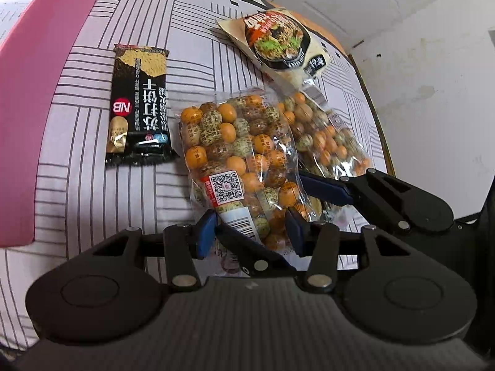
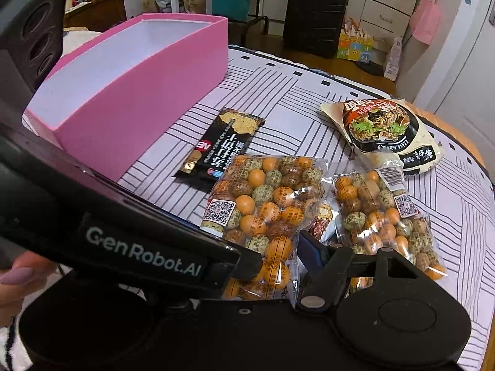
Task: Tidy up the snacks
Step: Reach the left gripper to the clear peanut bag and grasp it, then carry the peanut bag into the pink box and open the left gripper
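Observation:
A clear bag of orange and speckled round snacks [image 1: 238, 151] lies on the striped cloth; it also shows in the right wrist view [image 2: 266, 204]. My left gripper [image 1: 250, 228] has its blue pads on either side of the bag's near end, touching it. My right gripper [image 2: 278, 256] reaches the same bag's near end; its left finger is hidden behind the left gripper's body [image 2: 123, 241]. A second bag of the same snacks [image 2: 389, 216] lies to the right. A black cracker pack [image 2: 222, 148] and a noodle packet [image 2: 386, 136] lie beyond. The pink box [image 2: 139, 92] stands open at the left.
The table's round edge [image 1: 371, 108] curves close at the right. A small red and white packet [image 2: 323, 219] lies between the two snack bags. A black suitcase [image 2: 314, 15] and bags stand on the floor beyond the table.

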### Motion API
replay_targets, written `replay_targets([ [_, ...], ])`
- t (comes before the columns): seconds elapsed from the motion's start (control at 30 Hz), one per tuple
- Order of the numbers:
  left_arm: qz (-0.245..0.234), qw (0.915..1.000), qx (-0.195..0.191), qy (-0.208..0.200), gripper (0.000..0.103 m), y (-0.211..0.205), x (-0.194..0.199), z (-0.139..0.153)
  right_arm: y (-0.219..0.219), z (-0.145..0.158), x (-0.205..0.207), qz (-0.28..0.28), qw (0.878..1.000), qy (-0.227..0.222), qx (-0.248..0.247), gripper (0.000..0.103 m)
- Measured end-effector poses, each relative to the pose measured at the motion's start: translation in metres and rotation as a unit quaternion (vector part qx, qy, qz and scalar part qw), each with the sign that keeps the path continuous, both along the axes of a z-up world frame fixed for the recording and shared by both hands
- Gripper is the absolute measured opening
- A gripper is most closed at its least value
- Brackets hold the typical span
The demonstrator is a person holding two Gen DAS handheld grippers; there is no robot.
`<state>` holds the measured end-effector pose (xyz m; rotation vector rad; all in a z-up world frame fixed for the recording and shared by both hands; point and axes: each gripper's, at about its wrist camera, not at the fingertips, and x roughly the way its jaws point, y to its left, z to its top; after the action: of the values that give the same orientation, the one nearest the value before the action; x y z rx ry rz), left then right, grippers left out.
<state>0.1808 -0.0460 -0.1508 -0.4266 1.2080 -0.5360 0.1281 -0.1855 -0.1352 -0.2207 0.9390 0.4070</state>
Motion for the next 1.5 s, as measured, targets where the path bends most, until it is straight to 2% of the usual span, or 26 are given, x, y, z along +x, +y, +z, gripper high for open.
replay_targets([
  [0.13, -0.003, 1.0000, 0.003, 0.005, 0.045, 0.005, -0.008, 0.008, 0.000, 0.008, -0.012, -0.015, 1.000, 0.008, 0.019, 0.075],
  [0.2, -0.007, 0.9999, 0.000, 0.011, 0.046, 0.009, -0.012, 0.012, 0.003, 0.014, -0.021, -0.011, 1.000, -0.002, 0.022, 0.075],
  [0.6, -0.014, 0.9988, 0.028, -0.036, 0.046, 0.026, -0.062, 0.063, 0.022, 0.053, -0.077, -0.007, 0.998, -0.050, 0.046, 0.073],
  [0.73, -0.015, 0.9988, 0.032, -0.033, 0.046, 0.039, -0.080, 0.081, 0.031, 0.072, -0.092, -0.001, 0.997, -0.053, 0.061, 0.073],
  [0.9, -0.010, 0.9979, 0.040, -0.051, 0.046, 0.061, -0.097, 0.113, 0.049, 0.099, -0.103, 0.016, 0.995, -0.076, 0.066, 0.073],
  [1.1, 0.011, 0.9958, 0.045, -0.079, 0.046, 0.090, -0.106, 0.146, 0.076, 0.125, -0.098, 0.035, 0.991, -0.109, 0.066, 0.073],
  [1.27, 0.036, 0.9923, 0.045, -0.109, 0.046, 0.120, -0.099, 0.163, 0.106, 0.135, -0.081, 0.066, 0.986, -0.143, 0.062, 0.072],
  [1.37, 0.059, 0.9896, 0.036, -0.126, 0.046, 0.144, -0.091, 0.163, 0.125, 0.131, -0.062, 0.083, 0.983, -0.148, 0.066, 0.072],
  [1.5, 0.087, 0.9868, 0.044, -0.129, 0.046, 0.169, -0.064, 0.151, 0.150, 0.118, -0.024, 0.098, 0.982, -0.146, 0.069, 0.072],
])
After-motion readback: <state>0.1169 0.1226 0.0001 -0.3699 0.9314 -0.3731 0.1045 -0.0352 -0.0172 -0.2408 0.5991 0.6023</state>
